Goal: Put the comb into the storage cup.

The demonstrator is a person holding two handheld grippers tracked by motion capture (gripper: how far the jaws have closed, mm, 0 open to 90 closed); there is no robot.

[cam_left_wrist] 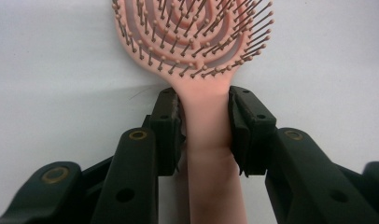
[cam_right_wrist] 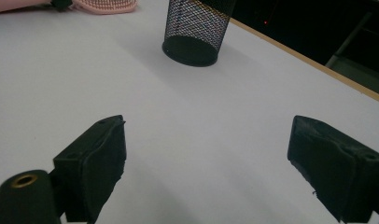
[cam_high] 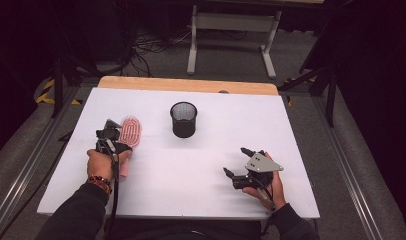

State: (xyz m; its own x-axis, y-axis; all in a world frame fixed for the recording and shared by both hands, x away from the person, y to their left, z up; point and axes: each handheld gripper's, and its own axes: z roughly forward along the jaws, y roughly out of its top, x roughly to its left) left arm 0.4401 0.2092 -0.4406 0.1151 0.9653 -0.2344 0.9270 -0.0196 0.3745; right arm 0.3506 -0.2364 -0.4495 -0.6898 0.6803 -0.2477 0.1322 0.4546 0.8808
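Left gripper (cam_left_wrist: 206,116) clenched on hairbrush (cam_left_wrist: 211,140) neck; smooth handle may slip, swing when lifted. Right gripper (cam_right_wrist: 206,163) released, near cup (cam_right_wrist: 197,30); could topple it.

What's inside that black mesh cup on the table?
From above, the black mesh cup looks dark inside with nothing sticking out. Its bottom is too shadowed to tell. The pink hairbrush lies outside it, beside it.

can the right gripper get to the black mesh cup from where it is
Probably yes: the right gripper is open, and bare white table lies between it and the black mesh cup.
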